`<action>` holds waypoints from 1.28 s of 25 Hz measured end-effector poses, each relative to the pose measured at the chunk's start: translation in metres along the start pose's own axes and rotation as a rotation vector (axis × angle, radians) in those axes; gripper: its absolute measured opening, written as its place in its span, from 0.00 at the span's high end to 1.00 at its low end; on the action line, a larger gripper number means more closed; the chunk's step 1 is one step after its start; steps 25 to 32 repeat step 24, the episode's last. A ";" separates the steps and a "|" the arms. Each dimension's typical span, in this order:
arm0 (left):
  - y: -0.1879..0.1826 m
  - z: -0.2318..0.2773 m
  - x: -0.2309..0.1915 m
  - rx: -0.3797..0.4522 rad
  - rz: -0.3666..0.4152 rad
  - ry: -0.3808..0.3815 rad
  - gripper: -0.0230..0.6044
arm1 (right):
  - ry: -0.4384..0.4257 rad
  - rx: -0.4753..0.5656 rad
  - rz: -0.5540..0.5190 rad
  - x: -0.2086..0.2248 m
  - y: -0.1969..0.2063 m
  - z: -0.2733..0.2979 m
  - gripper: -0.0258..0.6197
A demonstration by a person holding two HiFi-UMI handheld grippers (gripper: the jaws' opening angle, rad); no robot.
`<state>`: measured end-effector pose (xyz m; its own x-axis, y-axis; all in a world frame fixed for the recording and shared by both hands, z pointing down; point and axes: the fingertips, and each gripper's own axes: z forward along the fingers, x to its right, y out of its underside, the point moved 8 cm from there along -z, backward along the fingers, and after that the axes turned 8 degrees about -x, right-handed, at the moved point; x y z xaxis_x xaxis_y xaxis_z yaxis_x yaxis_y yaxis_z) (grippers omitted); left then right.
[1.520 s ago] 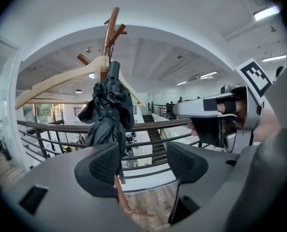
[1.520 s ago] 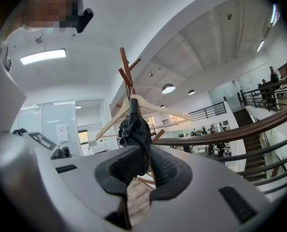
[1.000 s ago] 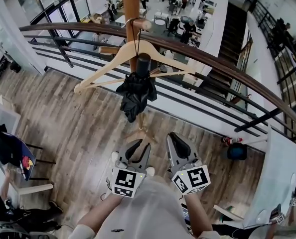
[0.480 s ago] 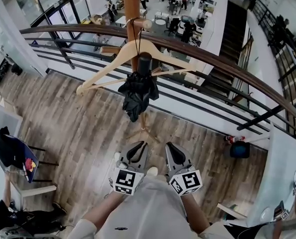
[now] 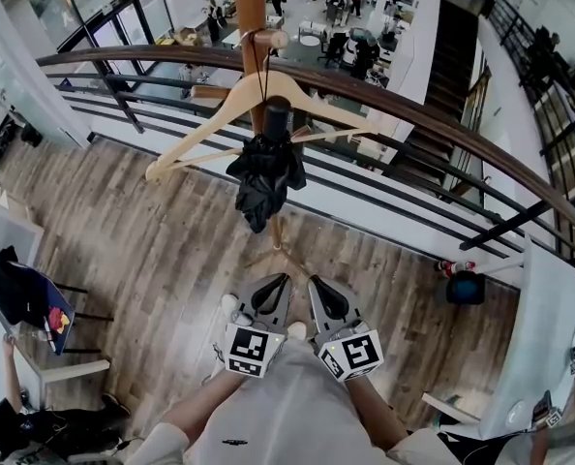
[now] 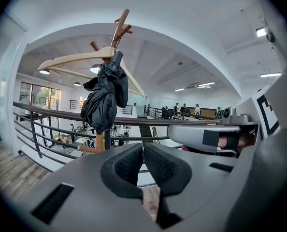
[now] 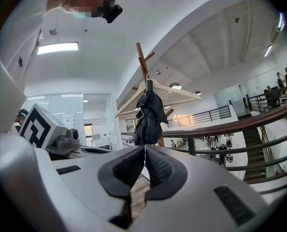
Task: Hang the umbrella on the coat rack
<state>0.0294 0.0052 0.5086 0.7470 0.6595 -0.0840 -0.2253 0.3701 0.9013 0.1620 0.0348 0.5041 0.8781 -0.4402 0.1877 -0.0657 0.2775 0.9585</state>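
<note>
Both closed on nothing, my left gripper [image 5: 273, 287] and right gripper [image 5: 318, 291] sit short of the coat rack [image 5: 252, 8]; umbrella [image 5: 265, 177] hangs from it, long axis vertical; left lines up closer.

One black umbrella [image 5: 266, 172], one wooden coat rack [image 5: 251, 8], one wooden hanger [image 5: 196, 134], one left gripper [image 5: 276, 284], one right gripper [image 5: 314, 285]

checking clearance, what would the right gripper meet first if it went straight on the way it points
Probably the folded black fabric umbrella hanging on the wooden coat rack. It sits dead ahead of the right gripper, jaws shut, though depth is unclear.
</note>
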 end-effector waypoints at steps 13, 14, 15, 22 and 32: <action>-0.006 0.001 -0.003 0.007 -0.049 -0.016 0.92 | 0.005 0.006 0.019 0.009 -0.010 -0.002 0.91; -0.008 0.001 -0.003 0.012 -0.054 -0.019 0.92 | 0.003 0.008 0.021 0.010 -0.011 -0.002 0.91; -0.009 0.001 -0.004 0.016 -0.058 -0.023 0.92 | 0.001 0.010 0.022 0.010 -0.012 -0.002 0.91; -0.016 -0.001 -0.009 0.031 -0.051 -0.037 0.92 | -0.004 0.008 0.027 0.011 -0.012 0.000 0.91; -0.016 -0.001 -0.010 0.032 -0.052 -0.037 0.92 | -0.003 0.009 0.029 0.011 -0.012 0.001 0.91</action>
